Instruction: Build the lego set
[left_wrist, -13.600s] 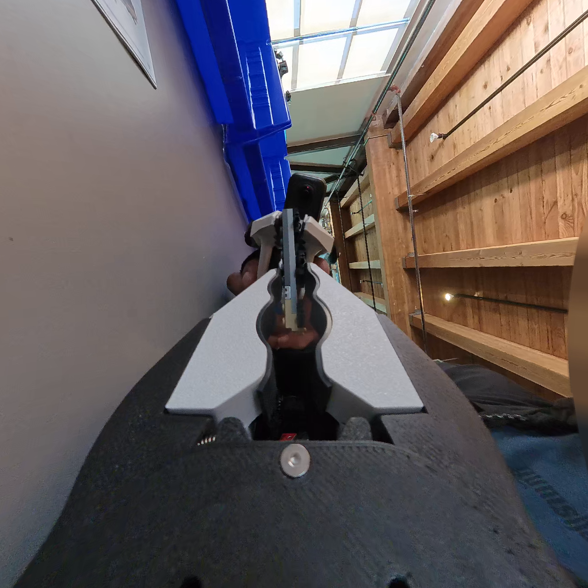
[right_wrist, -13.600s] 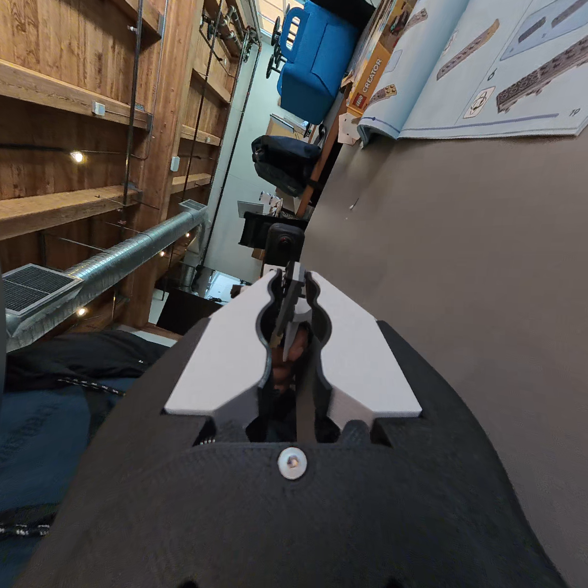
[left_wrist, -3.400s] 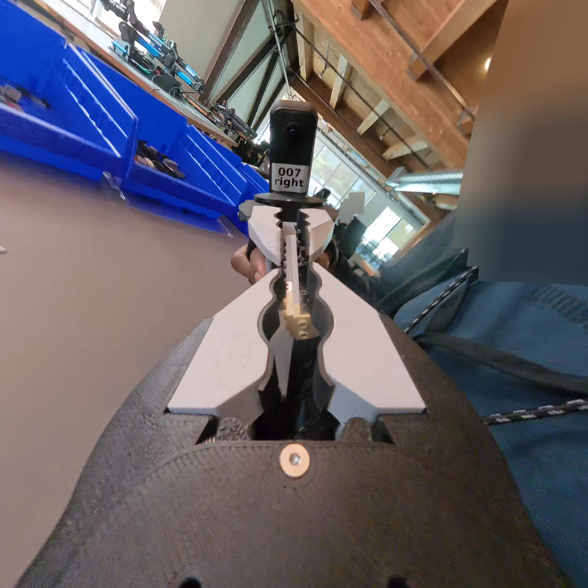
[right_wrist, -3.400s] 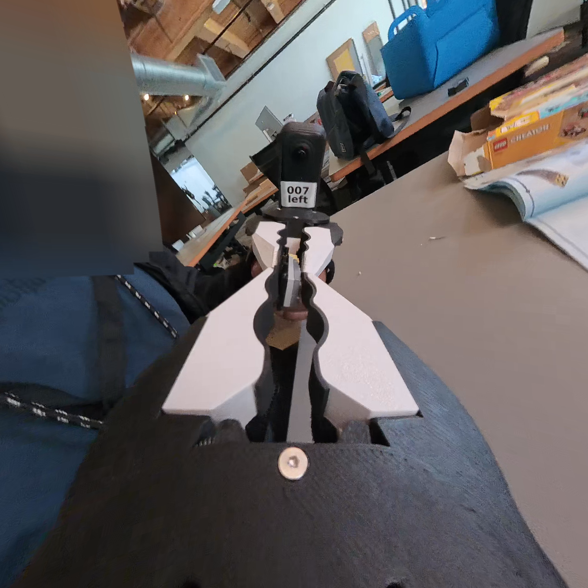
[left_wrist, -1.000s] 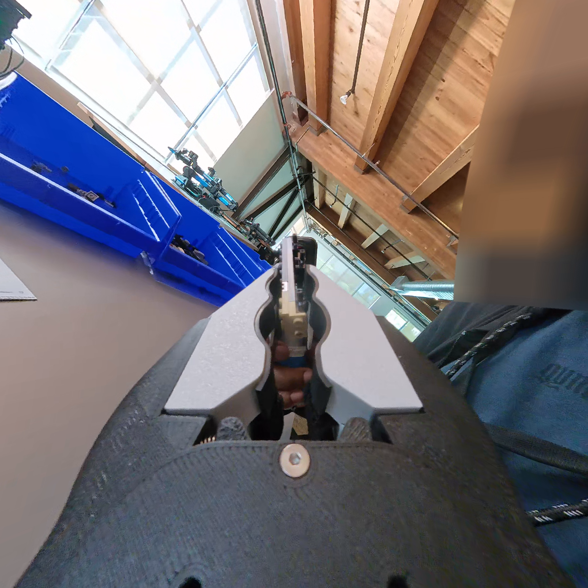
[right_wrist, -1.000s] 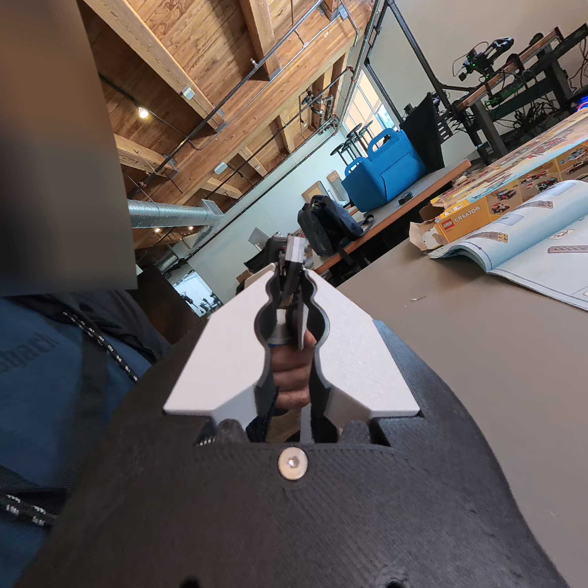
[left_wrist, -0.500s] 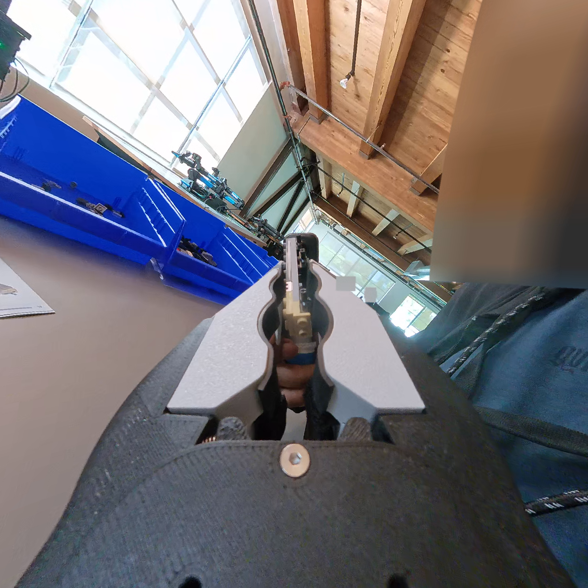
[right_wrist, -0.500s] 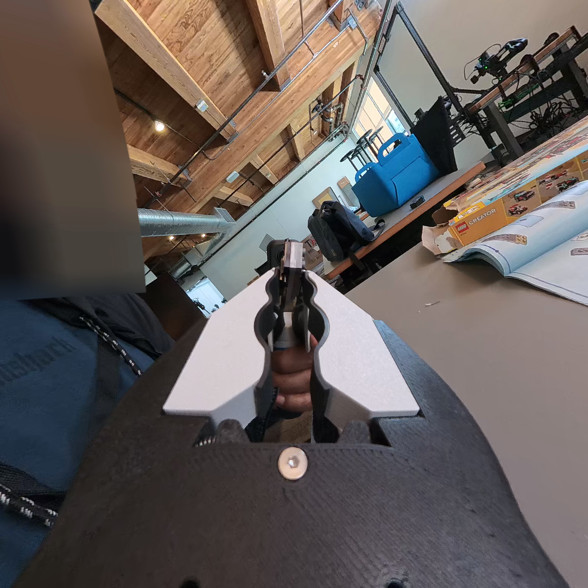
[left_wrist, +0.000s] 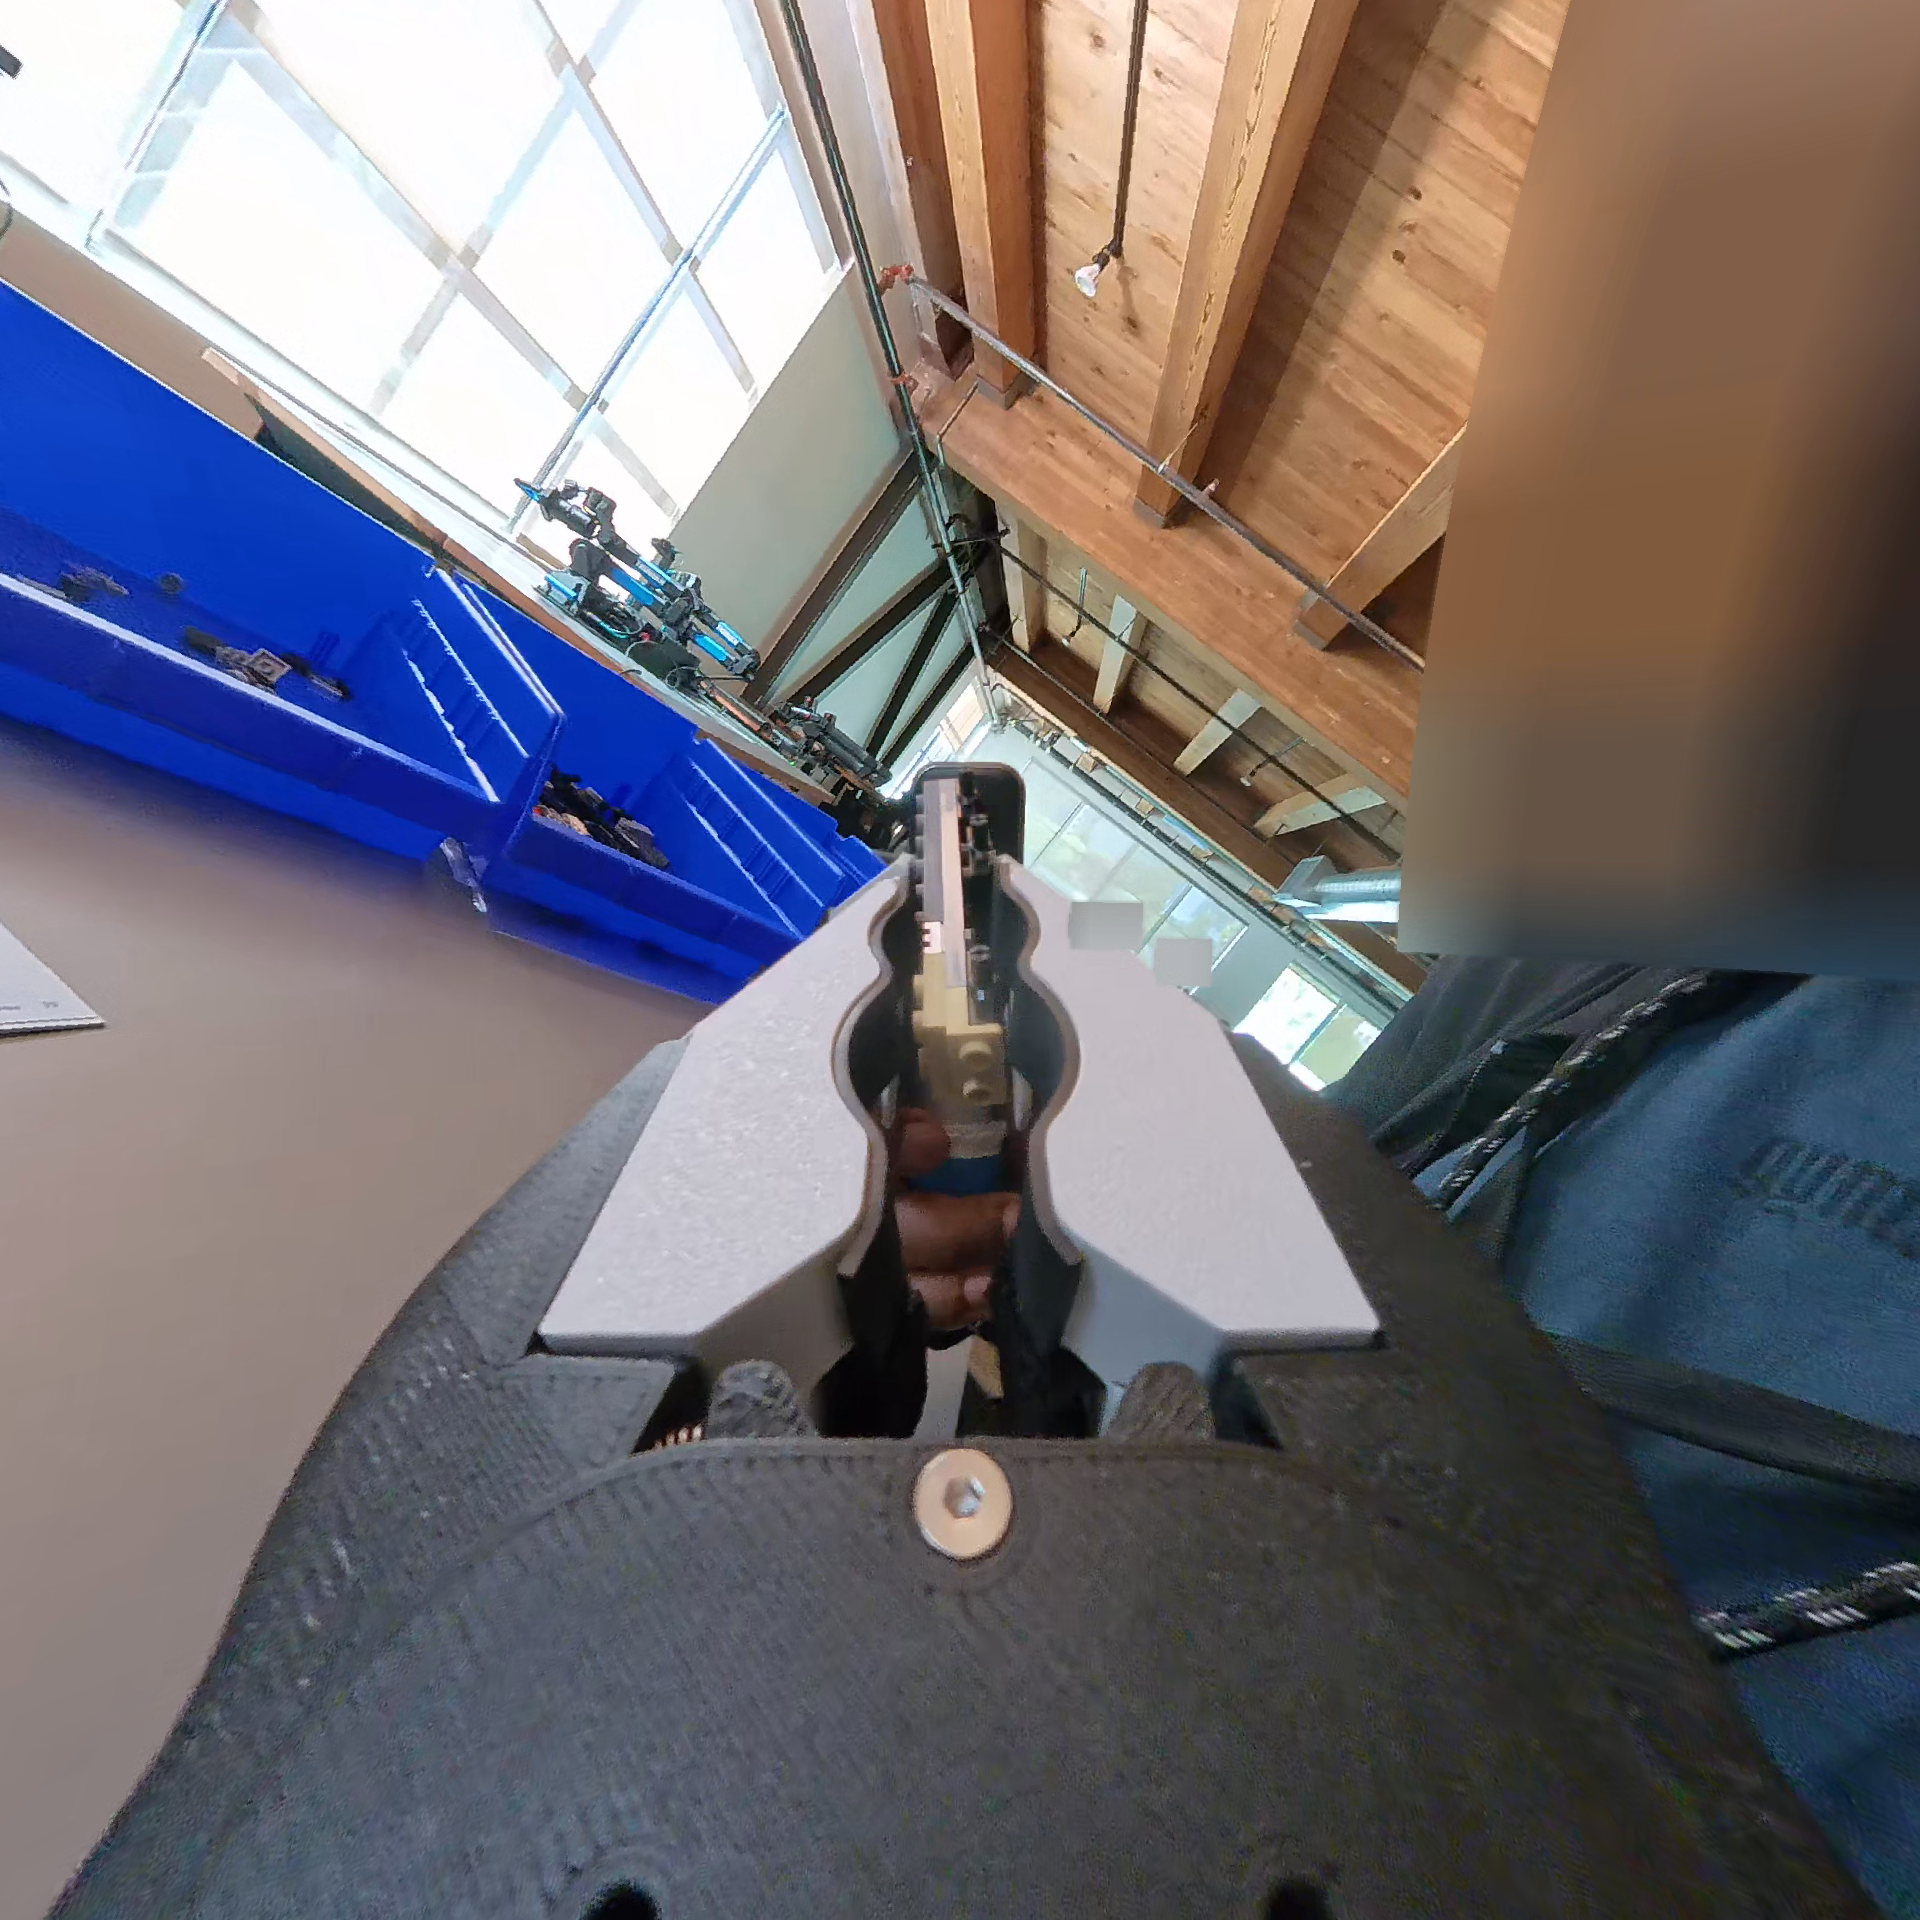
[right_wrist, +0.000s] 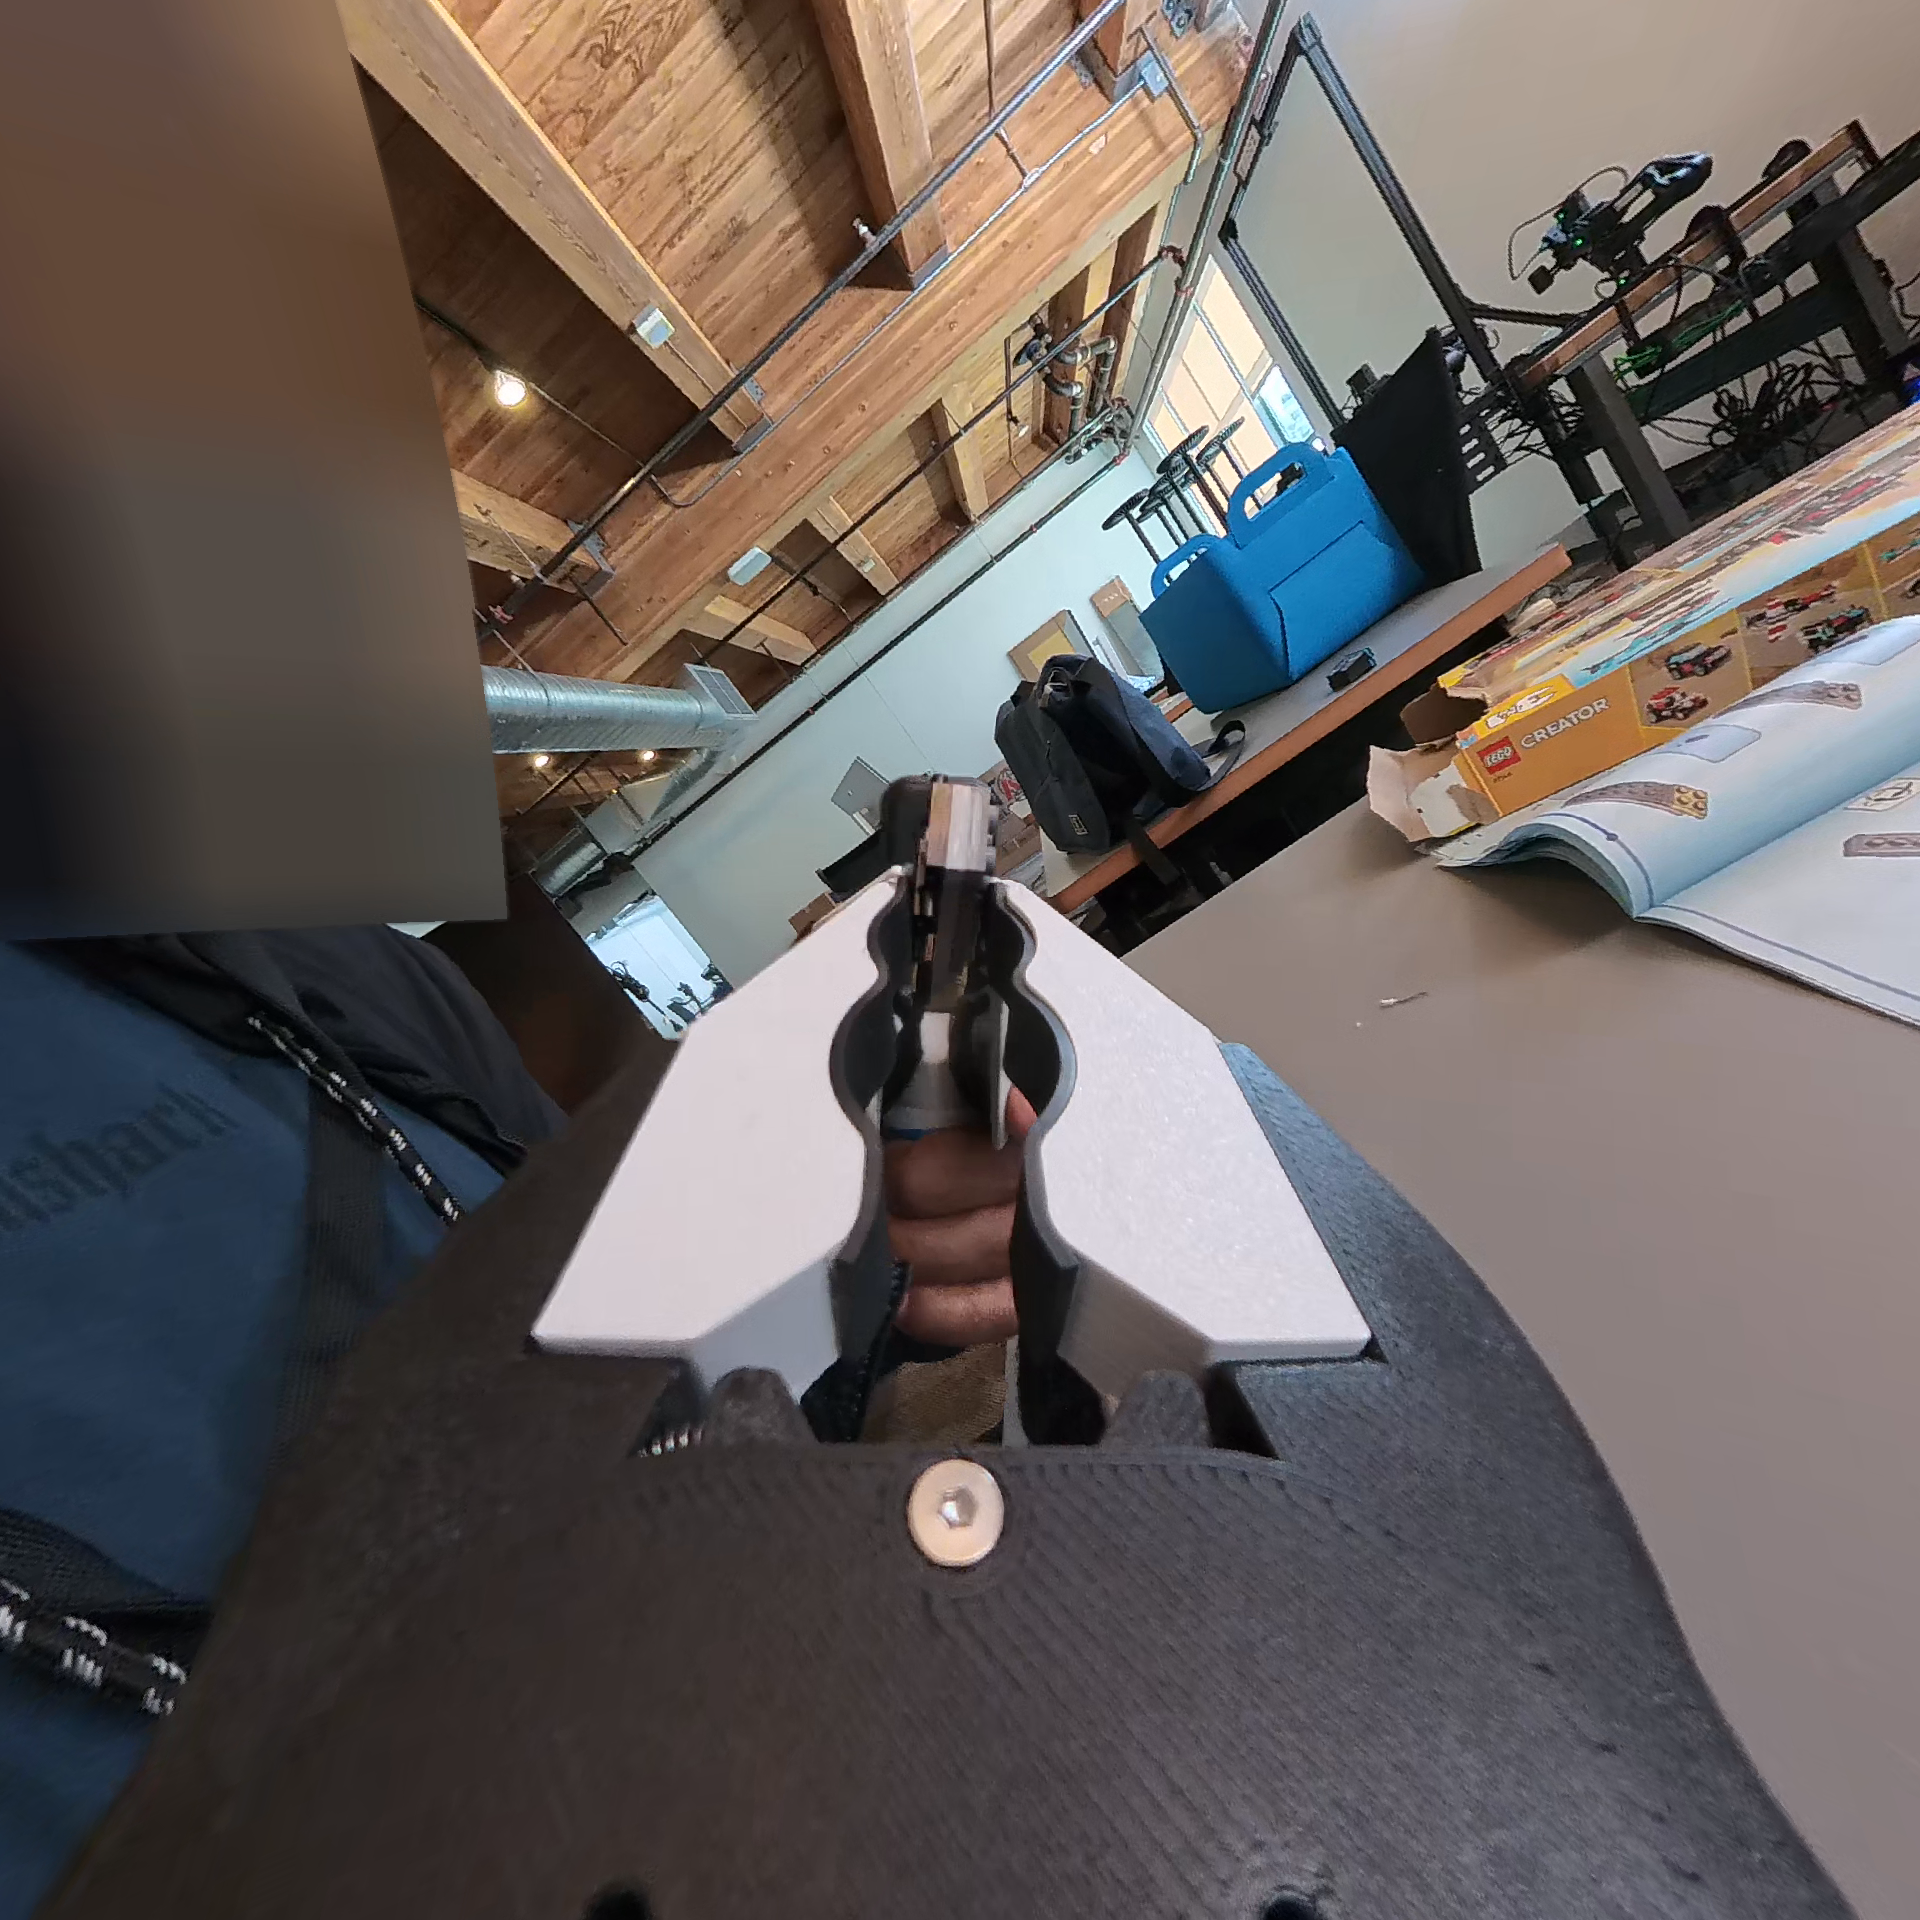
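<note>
Both grippers point upward, held up off the brown table. My left gripper (left_wrist: 961, 883) is shut on a small lego assembly (left_wrist: 948, 904) of grey, black and tan pieces; a tan studded piece (left_wrist: 964, 1051) sits low between the jaws. My right gripper (right_wrist: 951, 894) is shut on a grey and black lego assembly (right_wrist: 958, 831) that sticks out past its tips. A hand (left_wrist: 940, 1226) shows through the gap behind the left jaws, and a hand (right_wrist: 951, 1226) behind the right jaws. I cannot tell whether both grippers hold the same assembly.
Blue parts bins (left_wrist: 312, 665) stand on the table (left_wrist: 260, 1195) at the left, with a paper sheet (left_wrist: 42, 997) at the edge. An open instruction booklet (right_wrist: 1766, 842) and the yellow set box (right_wrist: 1621, 717) lie at the right. The person's blue hoodie (left_wrist: 1714, 1299) is close. Only a small space, under 4 cm, lies between the two pairs of fingers.
Both grippers have shifted and tilted slightly while staying clamped on the lego. The background has slid a little in both views.
</note>
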